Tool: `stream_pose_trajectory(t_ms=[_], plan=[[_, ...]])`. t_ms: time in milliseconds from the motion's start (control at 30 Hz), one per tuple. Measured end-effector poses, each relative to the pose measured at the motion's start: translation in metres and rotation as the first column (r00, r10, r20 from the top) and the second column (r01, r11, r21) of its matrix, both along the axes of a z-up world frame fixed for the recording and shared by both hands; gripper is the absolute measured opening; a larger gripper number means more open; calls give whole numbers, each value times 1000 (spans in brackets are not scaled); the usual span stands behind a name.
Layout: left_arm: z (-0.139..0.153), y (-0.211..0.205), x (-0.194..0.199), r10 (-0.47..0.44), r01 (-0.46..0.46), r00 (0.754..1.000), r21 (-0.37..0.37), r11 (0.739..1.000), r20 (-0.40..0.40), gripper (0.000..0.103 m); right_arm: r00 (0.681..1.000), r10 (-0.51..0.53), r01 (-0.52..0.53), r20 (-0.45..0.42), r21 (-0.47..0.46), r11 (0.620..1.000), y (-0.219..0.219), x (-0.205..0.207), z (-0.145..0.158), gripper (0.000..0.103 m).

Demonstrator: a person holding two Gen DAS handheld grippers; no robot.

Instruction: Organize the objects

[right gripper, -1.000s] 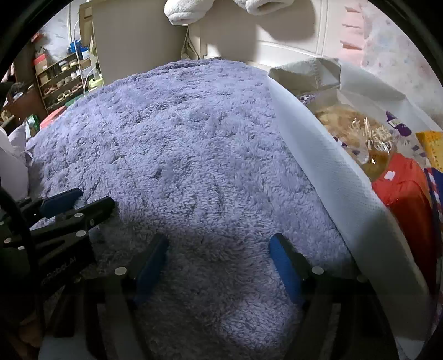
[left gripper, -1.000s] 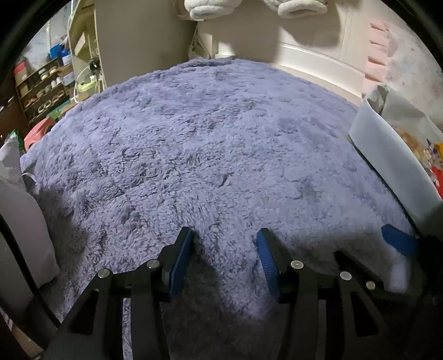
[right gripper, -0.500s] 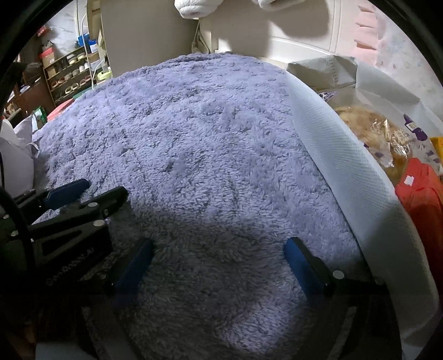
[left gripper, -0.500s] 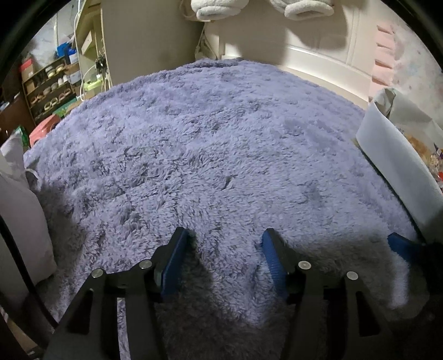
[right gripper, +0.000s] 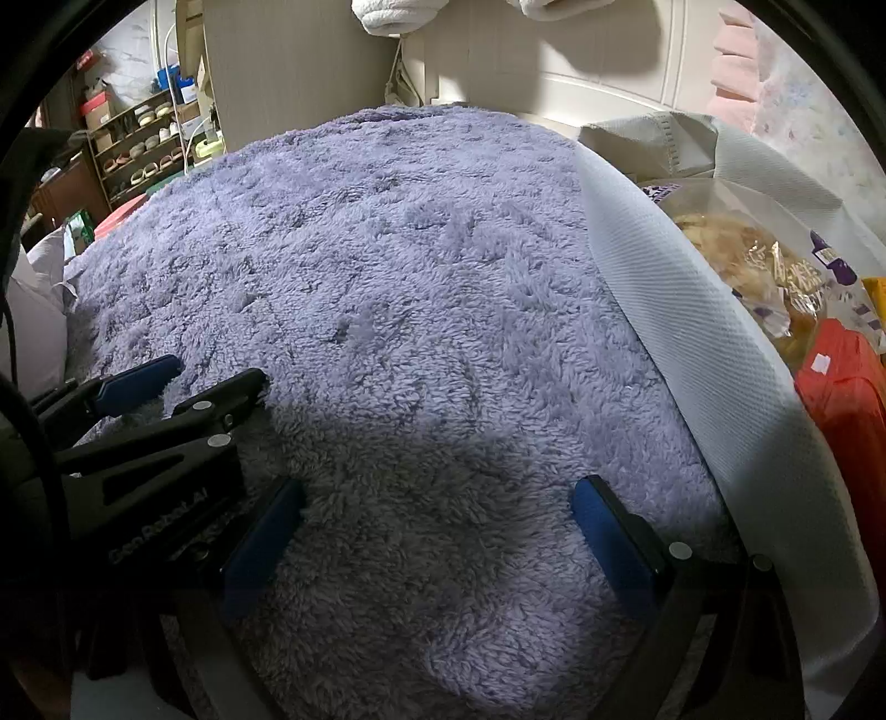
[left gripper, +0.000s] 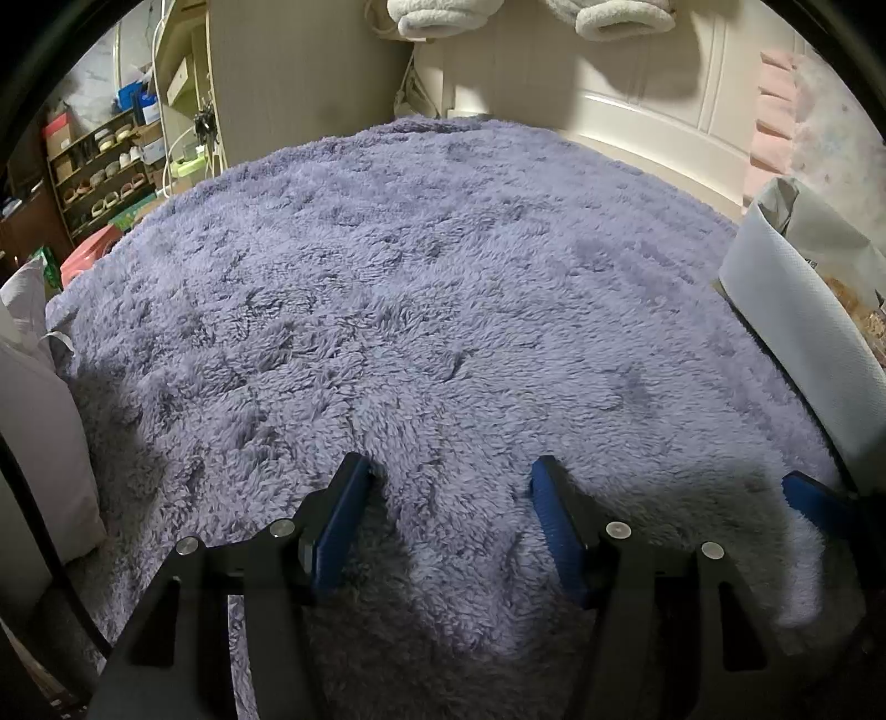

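A white fabric bin [right gripper: 681,310] stands at the right edge of a purple fluffy blanket [right gripper: 398,288]. It holds a clear snack bag [right gripper: 758,260] and a red packet [right gripper: 847,399]. My right gripper [right gripper: 437,504] is open and empty, low over the blanket, just left of the bin. My left gripper [left gripper: 451,487] is open and empty over the blanket; it also shows in the right wrist view [right gripper: 183,382] at the left. The bin's wall [left gripper: 792,315] shows at the right in the left wrist view.
The blanket [left gripper: 415,304] covers a bed. A pale pillow [left gripper: 39,437] lies at the left. A beige cabinet [left gripper: 299,72] and shoe shelves [left gripper: 105,166] stand beyond the bed. White fluffy slippers [left gripper: 437,16] hang at the top.
Both grippers have drawn back a little toward the near edge of the blanket. The right gripper's jaws stand wider apart than a second ago.
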State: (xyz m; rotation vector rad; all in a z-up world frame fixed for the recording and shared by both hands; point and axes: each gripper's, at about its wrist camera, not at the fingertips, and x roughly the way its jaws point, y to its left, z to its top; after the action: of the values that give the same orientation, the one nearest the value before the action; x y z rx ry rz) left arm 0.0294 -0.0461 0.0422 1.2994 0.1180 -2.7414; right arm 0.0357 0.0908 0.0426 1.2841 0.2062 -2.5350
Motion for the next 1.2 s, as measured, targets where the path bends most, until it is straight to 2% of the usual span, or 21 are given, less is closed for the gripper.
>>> stream_pose_trajectory(t_ms=[1200], plan=[[-1,1,0,2,-2,1000,-7,1000,-3,61,1000,5,-5,0,1,1000,0,1,0,101]])
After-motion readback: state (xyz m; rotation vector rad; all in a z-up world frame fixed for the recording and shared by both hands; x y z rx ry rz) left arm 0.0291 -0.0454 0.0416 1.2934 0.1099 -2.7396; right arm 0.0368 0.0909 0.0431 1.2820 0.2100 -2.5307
